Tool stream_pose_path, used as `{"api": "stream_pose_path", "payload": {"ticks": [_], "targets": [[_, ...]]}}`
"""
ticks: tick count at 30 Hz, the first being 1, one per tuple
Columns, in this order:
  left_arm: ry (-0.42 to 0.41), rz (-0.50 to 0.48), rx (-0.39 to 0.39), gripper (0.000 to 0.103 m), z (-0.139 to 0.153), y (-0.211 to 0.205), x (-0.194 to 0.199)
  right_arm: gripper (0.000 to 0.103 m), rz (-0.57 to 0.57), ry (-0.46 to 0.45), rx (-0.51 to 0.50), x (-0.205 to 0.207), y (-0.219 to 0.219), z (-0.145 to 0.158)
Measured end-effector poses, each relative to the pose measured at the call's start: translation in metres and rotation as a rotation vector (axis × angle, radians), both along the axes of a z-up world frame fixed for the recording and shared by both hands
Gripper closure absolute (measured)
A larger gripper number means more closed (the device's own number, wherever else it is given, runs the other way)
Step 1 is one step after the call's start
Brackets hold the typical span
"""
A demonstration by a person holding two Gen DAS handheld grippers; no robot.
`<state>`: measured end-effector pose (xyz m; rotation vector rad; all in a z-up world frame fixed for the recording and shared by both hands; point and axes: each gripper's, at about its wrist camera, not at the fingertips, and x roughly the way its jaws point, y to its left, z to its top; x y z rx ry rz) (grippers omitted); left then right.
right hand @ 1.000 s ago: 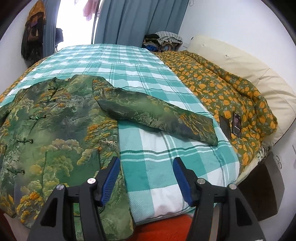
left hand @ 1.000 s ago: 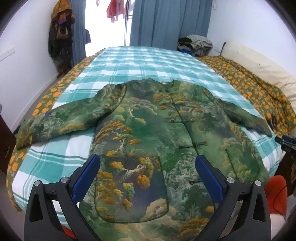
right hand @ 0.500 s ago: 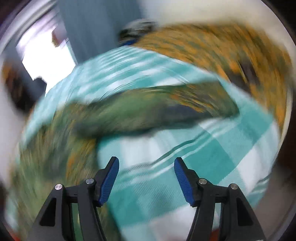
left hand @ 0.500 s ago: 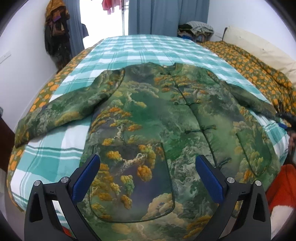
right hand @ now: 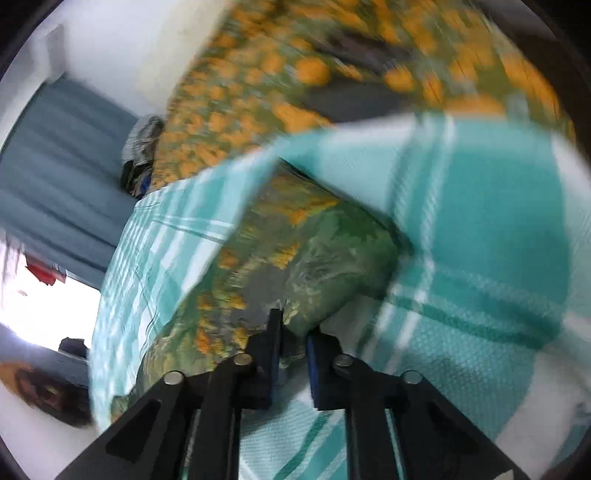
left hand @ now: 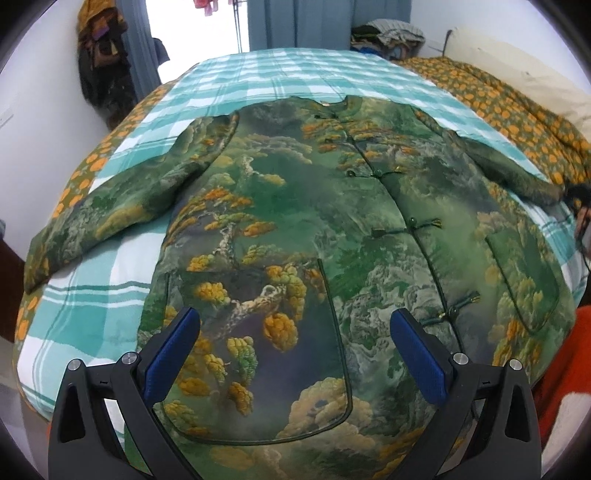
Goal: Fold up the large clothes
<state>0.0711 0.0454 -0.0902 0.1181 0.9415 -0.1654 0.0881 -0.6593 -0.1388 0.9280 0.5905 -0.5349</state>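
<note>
Below the left gripper point(left hand: 295, 354), whose jaws stand wide and empty, the jacket point(left hand: 332, 229) lies flat on the bed point(left hand: 258, 74), collar far, hem near, sleeves out to either side. Seen from the right wrist, blurred, the right gripper point(right hand: 293, 334) has just closed, apparently on the sleeve point(right hand: 314, 266) end, so this hand is the nearer for folding it across the body.

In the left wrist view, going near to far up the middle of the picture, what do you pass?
Left claw, open, over the jacket hem → jacket's patch pocket → jacket's collar → bare teal checked sheet → blue curtain.
</note>
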Motion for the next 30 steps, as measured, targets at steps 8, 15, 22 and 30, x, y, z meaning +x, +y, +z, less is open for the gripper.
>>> {"api": "stream_pose_path", "payload": {"ticks": [8,15,22,30], "targets": [[0.015,0.015,-0.058,0.001,0.004,0.001,-0.001,0.095,0.494,-0.245,-0.441,0.006,0.174,0.167],[-0.018,0.025,-0.077,0.001,0.022,0.009,-0.002,0.095,0.845,-0.254,-0.606,0.028,0.349,0.178],[0.01,0.009,-0.179,0.001,0.03,0.02,0.035,0.066,1.092,-0.021,-0.477,0.035,0.444,0.062],[0.173,-0.122,-0.424,0.001,0.002,-0.041,0.138,0.042,1.134,-0.028,-0.414,-0.027,0.419,0.05]]}}
